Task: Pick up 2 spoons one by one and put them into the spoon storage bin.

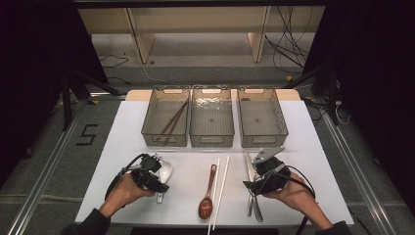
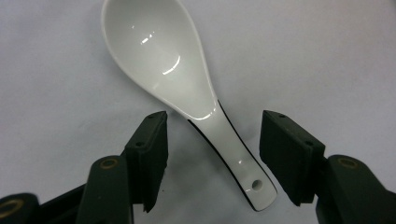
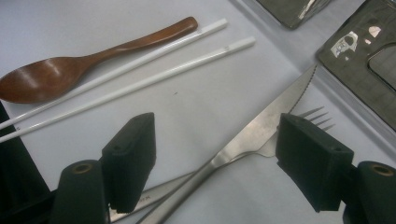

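A white ceramic spoon [image 2: 159, 56] lies flat on the white table, bowl away from me. Its handle runs down between the jaws of my left gripper [image 2: 212, 140], which stand open on either side without touching it. In the high view that left gripper [image 1: 151, 174] covers part of the white spoon [image 1: 166, 170]. My right gripper [image 3: 215, 149] is open low over a steel knife [image 3: 261, 126] and a fork [image 3: 317, 116] that lie side by side. The right gripper [image 1: 266, 170] sits above the knife and fork [image 1: 253, 200] at the front right.
A brown wooden spoon [image 1: 207, 193] and a pair of white chopsticks [image 1: 219, 188] lie at the front centre. Three clear baskets stand in a row at the back; the left basket [image 1: 166, 117] holds brown chopsticks [image 1: 174, 120], beside the middle basket [image 1: 212, 117] and right basket [image 1: 262, 117].
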### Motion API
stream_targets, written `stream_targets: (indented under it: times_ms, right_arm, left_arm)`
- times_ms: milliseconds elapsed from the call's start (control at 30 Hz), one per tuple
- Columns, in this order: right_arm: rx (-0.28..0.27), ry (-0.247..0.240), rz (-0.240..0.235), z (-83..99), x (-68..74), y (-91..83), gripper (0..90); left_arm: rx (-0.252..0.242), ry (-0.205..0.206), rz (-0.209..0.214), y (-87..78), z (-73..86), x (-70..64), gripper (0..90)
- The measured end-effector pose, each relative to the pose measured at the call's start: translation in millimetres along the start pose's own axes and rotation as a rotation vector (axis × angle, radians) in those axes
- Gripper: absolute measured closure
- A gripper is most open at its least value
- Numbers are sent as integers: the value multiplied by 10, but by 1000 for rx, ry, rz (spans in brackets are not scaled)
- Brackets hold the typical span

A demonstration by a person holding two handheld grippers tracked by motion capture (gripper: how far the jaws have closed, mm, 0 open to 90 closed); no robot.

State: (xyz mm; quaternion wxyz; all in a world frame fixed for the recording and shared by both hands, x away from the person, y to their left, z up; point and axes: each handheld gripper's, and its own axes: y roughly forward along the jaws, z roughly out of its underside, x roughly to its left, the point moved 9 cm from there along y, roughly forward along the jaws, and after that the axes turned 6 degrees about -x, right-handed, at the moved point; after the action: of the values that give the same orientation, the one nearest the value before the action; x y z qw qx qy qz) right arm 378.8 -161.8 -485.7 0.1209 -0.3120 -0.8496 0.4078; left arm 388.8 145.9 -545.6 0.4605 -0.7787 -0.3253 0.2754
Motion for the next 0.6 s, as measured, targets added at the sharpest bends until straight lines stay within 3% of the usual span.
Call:
stream_targets:
  times_ms: [367, 600]
  right_arm:
    - [4, -1, -6, -12, 39, 29, 301]
    - [57, -2, -36, -80, 236, 214, 308]
  left_arm:
    - [-18, 19, 1, -55, -27, -101, 379]
    - [-18, 22, 7, -86, 0, -140, 378]
